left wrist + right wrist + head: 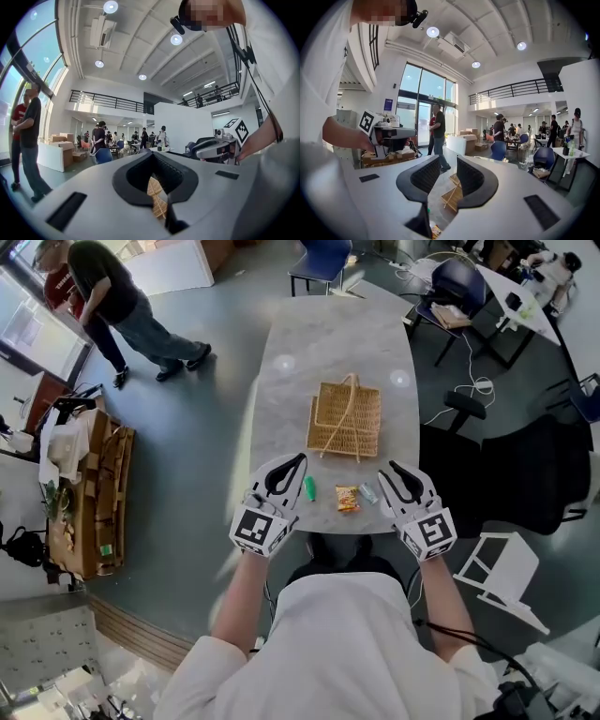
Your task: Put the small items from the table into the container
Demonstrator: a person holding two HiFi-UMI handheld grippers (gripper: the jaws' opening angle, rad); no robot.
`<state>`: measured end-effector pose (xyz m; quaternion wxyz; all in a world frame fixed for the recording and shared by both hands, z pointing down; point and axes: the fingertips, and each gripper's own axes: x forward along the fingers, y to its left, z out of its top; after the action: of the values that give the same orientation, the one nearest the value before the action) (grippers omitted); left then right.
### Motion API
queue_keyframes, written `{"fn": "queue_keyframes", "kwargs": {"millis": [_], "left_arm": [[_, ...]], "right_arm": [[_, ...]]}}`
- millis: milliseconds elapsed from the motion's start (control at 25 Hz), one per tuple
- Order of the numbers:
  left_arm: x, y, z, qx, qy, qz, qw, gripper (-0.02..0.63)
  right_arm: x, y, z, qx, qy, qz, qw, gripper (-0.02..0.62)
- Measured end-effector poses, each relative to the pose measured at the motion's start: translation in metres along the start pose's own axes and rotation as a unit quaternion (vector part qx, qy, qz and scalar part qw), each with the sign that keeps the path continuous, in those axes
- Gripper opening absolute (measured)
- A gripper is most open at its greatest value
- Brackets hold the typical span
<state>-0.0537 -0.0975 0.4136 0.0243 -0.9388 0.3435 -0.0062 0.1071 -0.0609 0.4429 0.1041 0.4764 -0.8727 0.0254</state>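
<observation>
Both claws are empty from where I stand. The left claw (152, 157) looks closed tip to tip, with only a hollow behind the tips and the basket (157, 199) showing through it. The right claw (449, 161) stands about half open with nothing between its pads. They hover side by side over the near end of the table (281, 343), pointing away from the person. Three small things lie between them, close to the near edge: a green piece (309, 488) just beside the left claw, a snack packet (348, 499) in the middle, and a pale wrapper (368, 492) just beside the right claw. The basket sits further up the table, apart from all three and empty as far as I can see, so I judge nothing is packed yet and the first pick is at hand. Trouble could come from several places. The left claw would have to open before taking anything; pushed down closed, it would only shove the green piece. Packet and wrapper nearly touch, so a pad going for one may drag the other. Both are flat, so jaws could skid over them and sweep them off the edge. The handle (354, 379) lies across the basket's mouth and could catch a dropped item. With both claws so near one small cluster, they might also knock together.
</observation>
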Motion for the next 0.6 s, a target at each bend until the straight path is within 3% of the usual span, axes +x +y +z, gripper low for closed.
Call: {"fn": "queue_keyframes", "kwargs": {"millis": [320,600], "left_arm": [[0.03,-0.002,-0.018,-0.012,0.016,0.023,0.9995,0.006],[0.023,0.009,-0.09,-0.034,0.076,0.058,0.9948,0.006]], "right_arm": [[0.014,-0.034,-0.017,0.001,0.02,0.03,0.999,0.104],[0.04,-0.03,-0.091,0.025,0.096,0.062,0.993,0.104]]}}
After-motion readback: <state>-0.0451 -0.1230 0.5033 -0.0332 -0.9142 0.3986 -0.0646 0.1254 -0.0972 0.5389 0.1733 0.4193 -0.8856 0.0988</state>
